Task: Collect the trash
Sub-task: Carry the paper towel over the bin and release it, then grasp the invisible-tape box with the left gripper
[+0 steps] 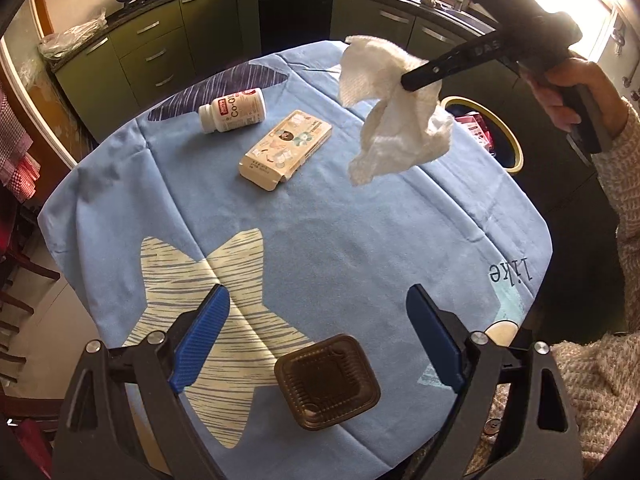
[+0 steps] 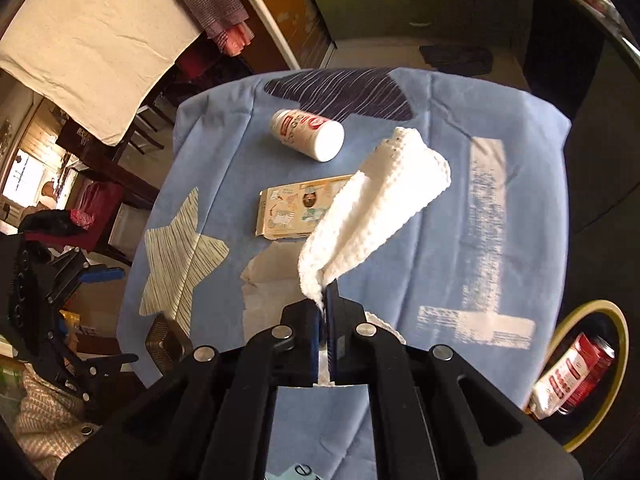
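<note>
On the left side of the blue tablecloth [image 1: 328, 240] there's a white pill bottle [image 1: 234, 111] lying on its side, and just to the right of it, not touching, a flat cardboard box [image 1: 285, 150] also lying down. Nearer the camera, the left gripper [image 1: 318, 340] hangs over the table with its blue pads [image 1: 200, 344] spread wide and nothing between them; a little brown plastic tray [image 1: 327, 381] sits on the cloth right below that gap, at the table's near edge. Moving right, the right gripper [image 1: 412, 80] is up in the air with its jaws pressed together on a crumpled white paper towel [image 1: 394, 120], which dangles clear of the table. From the right wrist view you can see the towel [image 2: 368, 216] pinched right at the fingertips and fanning out above the box [image 2: 296, 210]. Further right, off the table edge, there's a bin with a yellow rim [image 1: 506, 128] and some red packaging [image 2: 576, 376] already inside. A hand [image 1: 568, 88] in a knit sleeve [image 1: 624, 184] holds the right gripper's handle.
</note>
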Demonstrator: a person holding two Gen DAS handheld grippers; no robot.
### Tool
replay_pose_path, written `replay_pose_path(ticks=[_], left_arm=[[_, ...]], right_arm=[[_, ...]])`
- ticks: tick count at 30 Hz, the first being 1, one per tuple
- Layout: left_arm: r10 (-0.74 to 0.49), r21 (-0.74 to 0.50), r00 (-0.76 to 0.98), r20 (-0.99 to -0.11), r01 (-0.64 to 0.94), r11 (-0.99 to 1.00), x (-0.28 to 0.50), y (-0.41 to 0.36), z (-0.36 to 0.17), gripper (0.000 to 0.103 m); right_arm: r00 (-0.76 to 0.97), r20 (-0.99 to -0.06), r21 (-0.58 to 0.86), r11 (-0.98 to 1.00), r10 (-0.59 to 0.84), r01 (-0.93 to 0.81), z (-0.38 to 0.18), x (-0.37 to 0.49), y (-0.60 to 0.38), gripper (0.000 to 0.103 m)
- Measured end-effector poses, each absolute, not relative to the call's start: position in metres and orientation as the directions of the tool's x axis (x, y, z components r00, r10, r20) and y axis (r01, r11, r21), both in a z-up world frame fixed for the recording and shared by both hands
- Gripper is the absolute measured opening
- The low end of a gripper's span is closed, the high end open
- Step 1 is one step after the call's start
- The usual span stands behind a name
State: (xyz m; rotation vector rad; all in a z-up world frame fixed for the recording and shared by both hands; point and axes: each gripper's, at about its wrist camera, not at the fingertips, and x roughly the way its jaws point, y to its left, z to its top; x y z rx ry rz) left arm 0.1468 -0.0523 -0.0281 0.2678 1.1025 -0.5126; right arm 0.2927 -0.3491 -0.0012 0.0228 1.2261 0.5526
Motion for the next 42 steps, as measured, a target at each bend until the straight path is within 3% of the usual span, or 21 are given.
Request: replay_pose_path(ticks=[7,13,18,20,21,22,23,30,36,42], left_arm=[[-0.307,-0.048,0.323,-0.895,0.615,0.787,0.15,-0.104,-0.021,0.085],[-0.327,-0.035,0.3,-0.896,0.687,0.726,0.152,-0.151,-0.018,0.085],[-0.322,-0.02,0.287,-0.902,0.718,0.696,0.151,-0.173,-0.018,0.086],[-0.319,-0.017,0.284,-0.904,0.723,0.691,0.152,-0.178,-0.018,0.086],[-0.318,-0.015,0.284,-0.905,0.724,0.689,0.153,-0.18,-0.018,0.086],[-0.315,-0.012,0.285,-0.905,0.724,0.69,0.154,-0.181,-0.019,0.087],[-0.313,-0.01,0.286,-0.906,0.724,0.69,0.156,-0.181,-0.019,0.089],[-0.323,-0.01,0.284,-0.903,0.737,0.675,0.188,-0.171,-0.025,0.089],[-0.203,0.2,0.396,-0.896,0.767,0.61,0.244,-0.147,-0.05,0.09],[-0.204,0.106,0.268,-0.942,0.81,0.576,0.293,-0.136,-0.096,0.09]], right_arm=[[0.359,-0.902,0.194,0.968,0.239,-0.156,0.022,0.264,-0.491,0.004],[0.339,-0.938,0.095,0.994,0.074,0.047,-0.022,0.251,-0.595,0.004],[0.297,-0.955,0.07,0.986,0.022,0.152,-0.06,0.254,-0.648,0.004],[0.254,-0.967,0.053,0.984,0.008,0.168,-0.077,0.255,-0.66,0.01],[0.24,-0.971,0.028,0.983,-0.017,0.182,-0.083,0.254,-0.665,0.03],[0.239,-0.969,-0.008,0.982,-0.054,0.19,-0.086,0.253,-0.668,0.058],[0.253,-0.965,-0.025,0.982,-0.072,0.185,-0.085,0.251,-0.67,0.063],[0.367,-0.93,0.049,0.988,-0.008,0.147,-0.04,0.23,-0.654,0.063],[0.385,-0.919,0.12,0.99,0.085,0.069,-0.03,0.222,-0.616,0.063],[0.347,-0.929,0.14,0.99,0.129,0.008,-0.045,0.222,-0.583,0.063]])
